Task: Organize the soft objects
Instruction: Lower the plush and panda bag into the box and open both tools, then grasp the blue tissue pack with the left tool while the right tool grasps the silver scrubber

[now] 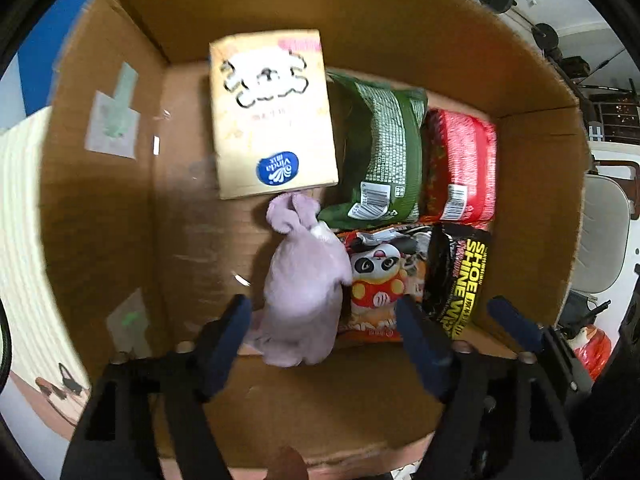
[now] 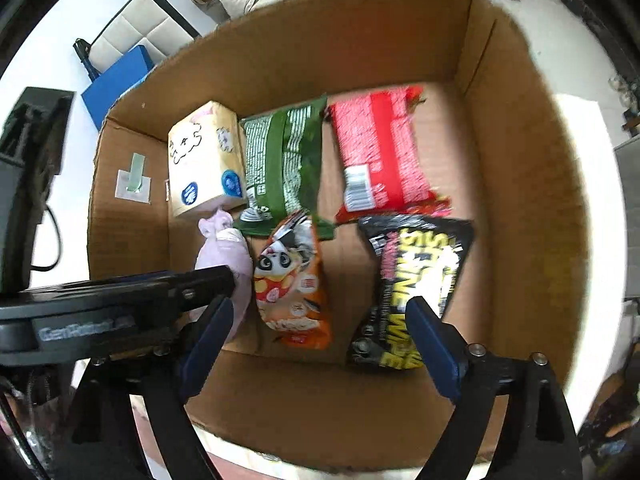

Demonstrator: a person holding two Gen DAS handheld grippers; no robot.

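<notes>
Cardboard box [image 2: 520, 160]: matt, rough corrugated board. Plush toy [image 1: 304, 288]: soft lilac cloth. Wipes pack [image 2: 412, 280], at 4 o'clock: glossy black plastic film.

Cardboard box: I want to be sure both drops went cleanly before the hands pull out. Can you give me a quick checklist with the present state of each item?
1. Left gripper open, pads off the pink plush: ok; the plush is between the open jaws, apparently free.
2. Right gripper open: ok; the panda packet and black wipes pack lie below it, ungripped.
3. Plush inside the box: ok, beside the panda packet, its ears at the tissue pack.
4. Green packet and red packet side by side: ok.
5. Nothing hanging over the rim: ok.
6. Plush settled stably: cannot tell.
</notes>
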